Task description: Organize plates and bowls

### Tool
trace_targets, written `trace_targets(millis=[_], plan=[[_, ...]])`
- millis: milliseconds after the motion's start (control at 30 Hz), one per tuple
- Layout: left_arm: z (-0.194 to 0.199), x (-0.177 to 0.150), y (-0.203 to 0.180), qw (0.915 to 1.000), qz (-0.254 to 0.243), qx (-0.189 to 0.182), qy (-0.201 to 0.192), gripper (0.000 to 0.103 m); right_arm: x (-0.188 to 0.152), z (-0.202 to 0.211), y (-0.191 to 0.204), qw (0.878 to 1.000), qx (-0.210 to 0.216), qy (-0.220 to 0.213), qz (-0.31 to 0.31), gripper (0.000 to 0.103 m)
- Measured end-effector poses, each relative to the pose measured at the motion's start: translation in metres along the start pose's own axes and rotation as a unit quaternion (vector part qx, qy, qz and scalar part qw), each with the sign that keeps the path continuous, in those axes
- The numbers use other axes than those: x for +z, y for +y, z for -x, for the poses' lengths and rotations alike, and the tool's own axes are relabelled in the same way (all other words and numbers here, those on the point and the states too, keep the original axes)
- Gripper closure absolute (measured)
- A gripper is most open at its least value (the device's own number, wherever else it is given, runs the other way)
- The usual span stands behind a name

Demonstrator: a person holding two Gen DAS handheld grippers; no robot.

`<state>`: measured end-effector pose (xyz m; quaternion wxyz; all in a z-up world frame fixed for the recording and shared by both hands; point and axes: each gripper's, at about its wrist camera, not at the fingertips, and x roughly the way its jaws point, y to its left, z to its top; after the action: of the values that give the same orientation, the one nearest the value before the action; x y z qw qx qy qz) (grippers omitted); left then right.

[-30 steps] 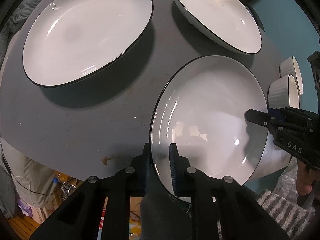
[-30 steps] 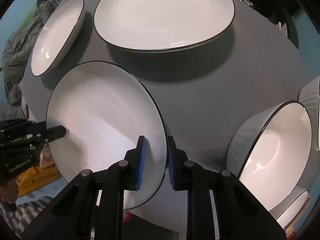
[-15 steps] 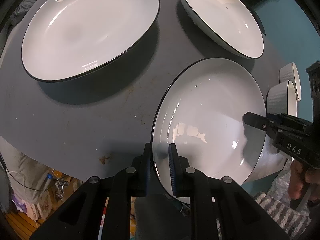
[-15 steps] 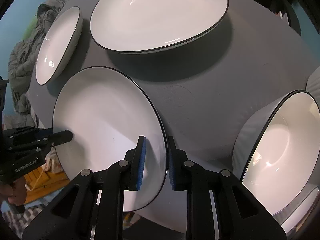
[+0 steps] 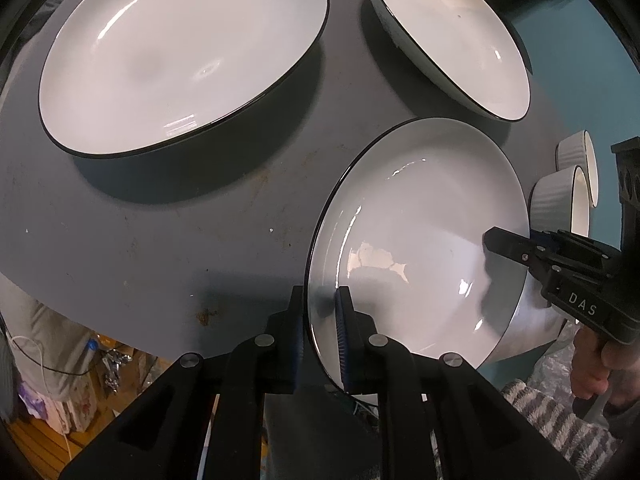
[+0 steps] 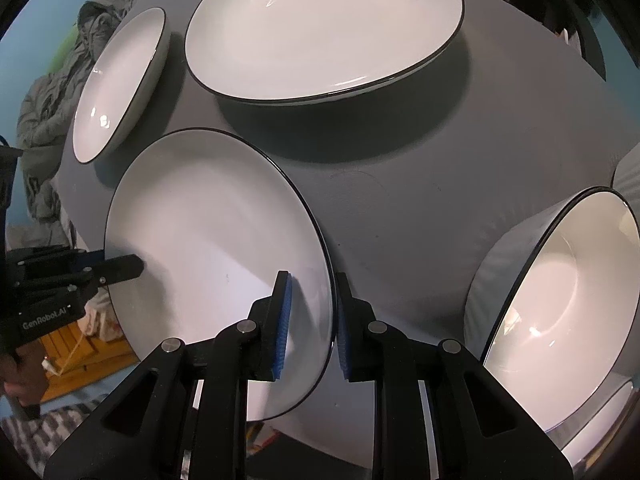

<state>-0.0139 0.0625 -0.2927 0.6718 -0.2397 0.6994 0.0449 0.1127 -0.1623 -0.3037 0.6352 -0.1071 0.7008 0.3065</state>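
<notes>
Both grippers hold one white plate with a black rim [image 5: 420, 236], lifted above the grey table [image 5: 160, 248]. My left gripper [image 5: 320, 312] is shut on its near rim in the left wrist view. My right gripper [image 6: 312, 312] is shut on the opposite rim of the same plate [image 6: 208, 248] in the right wrist view. A large white plate [image 5: 180, 52] lies at the back of the table, and also shows in the right wrist view [image 6: 328, 28]. A shallow white bowl [image 5: 452, 32] sits beside it.
A deep white bowl with a black rim [image 6: 568, 304] stands at the table's right side. Two small ribbed white cups [image 5: 568, 184] sit beyond the held plate. Grey clothing [image 6: 52, 92] lies past the table's edge. The table's near edge drops to the floor [image 5: 60, 380].
The held plate has risen a little and moved toward the large plate at the back. Both grippers keep their hold on its rim.
</notes>
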Motion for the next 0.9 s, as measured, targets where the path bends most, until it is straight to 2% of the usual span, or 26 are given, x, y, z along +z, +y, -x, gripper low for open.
trace_targets(millis=[467,900], plan=[[0.003,0.000,0.006,0.9998,0.020,0.002,0.008,0.090,0.010,0.002,0.000,1.000,0.016,0.013,-0.018,0.088],[0.020,0.008,0.001,0.9999,0.012,0.008,0.002,0.089,0.018,0.010,-0.004,1.000,0.021,0.013,-0.019,0.088]])
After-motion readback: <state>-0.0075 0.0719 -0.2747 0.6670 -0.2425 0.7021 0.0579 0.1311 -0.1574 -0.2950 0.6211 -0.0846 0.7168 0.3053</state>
